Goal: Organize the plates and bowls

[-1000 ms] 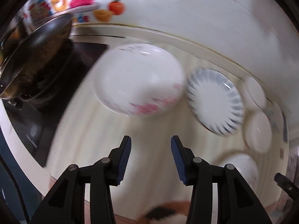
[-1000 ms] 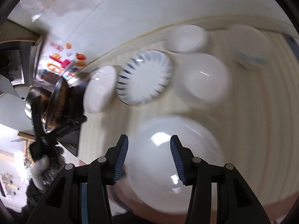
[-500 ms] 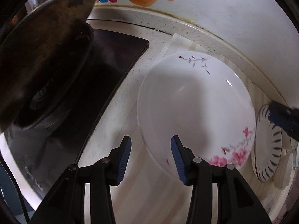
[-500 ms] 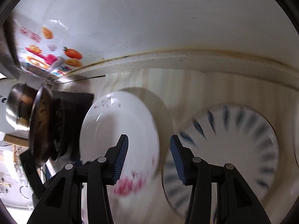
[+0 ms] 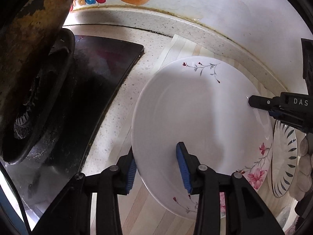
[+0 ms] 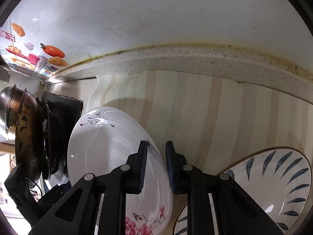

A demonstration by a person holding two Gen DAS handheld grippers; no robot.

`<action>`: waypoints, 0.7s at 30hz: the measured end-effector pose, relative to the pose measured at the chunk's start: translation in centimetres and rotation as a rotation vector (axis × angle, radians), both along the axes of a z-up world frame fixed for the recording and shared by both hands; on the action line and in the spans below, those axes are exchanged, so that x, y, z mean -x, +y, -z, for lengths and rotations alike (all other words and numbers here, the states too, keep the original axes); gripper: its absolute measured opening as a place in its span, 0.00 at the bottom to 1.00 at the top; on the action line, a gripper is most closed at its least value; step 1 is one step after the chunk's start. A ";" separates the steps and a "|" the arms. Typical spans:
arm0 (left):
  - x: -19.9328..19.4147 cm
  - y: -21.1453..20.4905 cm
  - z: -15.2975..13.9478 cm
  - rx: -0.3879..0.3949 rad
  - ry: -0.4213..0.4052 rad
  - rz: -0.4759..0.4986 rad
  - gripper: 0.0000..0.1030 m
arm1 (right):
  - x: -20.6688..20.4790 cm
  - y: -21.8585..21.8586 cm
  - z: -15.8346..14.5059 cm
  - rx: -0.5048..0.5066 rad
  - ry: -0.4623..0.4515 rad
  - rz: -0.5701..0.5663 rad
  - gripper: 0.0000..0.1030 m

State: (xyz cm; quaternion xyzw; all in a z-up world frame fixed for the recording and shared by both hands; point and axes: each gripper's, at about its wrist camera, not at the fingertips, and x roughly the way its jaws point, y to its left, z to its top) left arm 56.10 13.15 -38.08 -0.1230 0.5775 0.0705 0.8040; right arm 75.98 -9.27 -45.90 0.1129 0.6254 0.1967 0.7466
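Observation:
A white plate with pink flowers lies on the striped mat beside the stove. My left gripper is open, with one finger outside the plate's near rim and the other over its inside. My right gripper has narrowed onto the same plate at its opposite rim, which runs between the two pads. In the left wrist view the right gripper comes in from the right with its tip on the plate's surface. A blue-leaf plate lies just to the right.
A worn dark wok sits on the black stove immediately left of the plate. The raised stone backsplash and a stickered wall close the far side. Striped mat lies behind the plates. The blue-leaf plate nearly touches the floral one.
Both grippers have moved in on the floral plate. The left fingers now straddle its near rim, still wide apart. The right jaws have narrowed onto the opposite rim.

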 end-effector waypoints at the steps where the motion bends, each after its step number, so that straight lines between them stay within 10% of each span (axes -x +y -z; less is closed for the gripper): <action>1: 0.1 -0.2 -0.2 -0.002 -0.002 0.001 0.35 | 0.2 -0.1 -0.1 -0.005 0.000 0.001 0.20; 21: 6.6 -6.6 -8.2 0.013 -0.096 0.079 0.35 | 10.5 -9.6 -7.9 -0.085 -0.069 0.061 0.20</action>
